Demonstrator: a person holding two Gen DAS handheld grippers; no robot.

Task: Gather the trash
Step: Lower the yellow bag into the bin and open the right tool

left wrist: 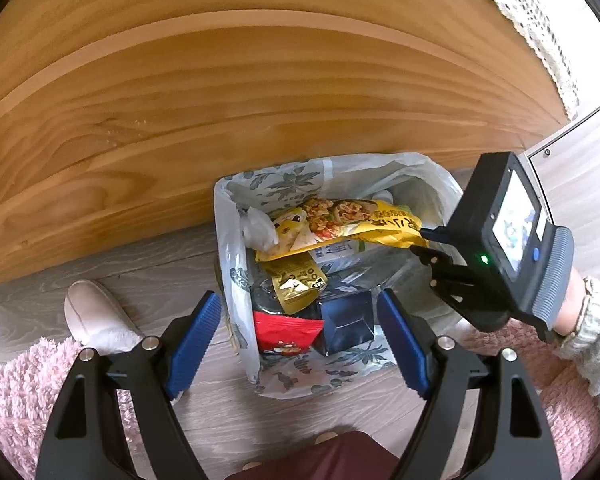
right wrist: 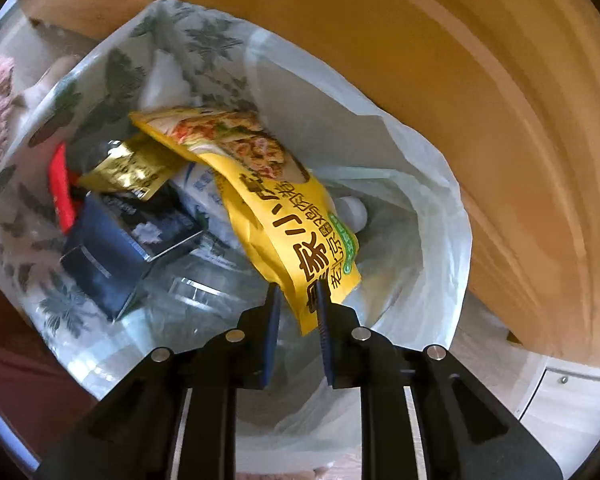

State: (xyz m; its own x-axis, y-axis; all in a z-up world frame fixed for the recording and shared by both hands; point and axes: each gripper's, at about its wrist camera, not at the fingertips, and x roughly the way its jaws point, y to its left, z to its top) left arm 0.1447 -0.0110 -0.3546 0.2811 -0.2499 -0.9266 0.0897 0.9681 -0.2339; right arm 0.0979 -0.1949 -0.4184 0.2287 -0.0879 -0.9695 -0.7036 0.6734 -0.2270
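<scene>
A bin lined with a leaf-printed plastic bag (left wrist: 230, 240) (right wrist: 420, 184) stands on the floor against a wooden panel. Inside lie a red packet (left wrist: 288, 332) (right wrist: 60, 188), a dark blue box (left wrist: 346, 326) (right wrist: 116, 248) and a gold sachet (left wrist: 296, 284) (right wrist: 128, 172). My right gripper (left wrist: 422, 236) (right wrist: 298, 292) reaches over the bin's right side, shut on one end of a yellow snack wrapper (left wrist: 340, 220) (right wrist: 276, 208), which stretches across the bin over the other trash. My left gripper (left wrist: 298, 298) hovers open over the bin's near edge, with nothing between its blue pads (left wrist: 196, 336).
A wooden panel (left wrist: 220, 100) rises right behind the bin. A pink shaggy rug (left wrist: 12, 392) and a pale slipper (left wrist: 96, 316) lie at the left. A person's knitted sleeve (left wrist: 592, 332) holds the right gripper. A white cabinet (left wrist: 588, 160) stands at the right.
</scene>
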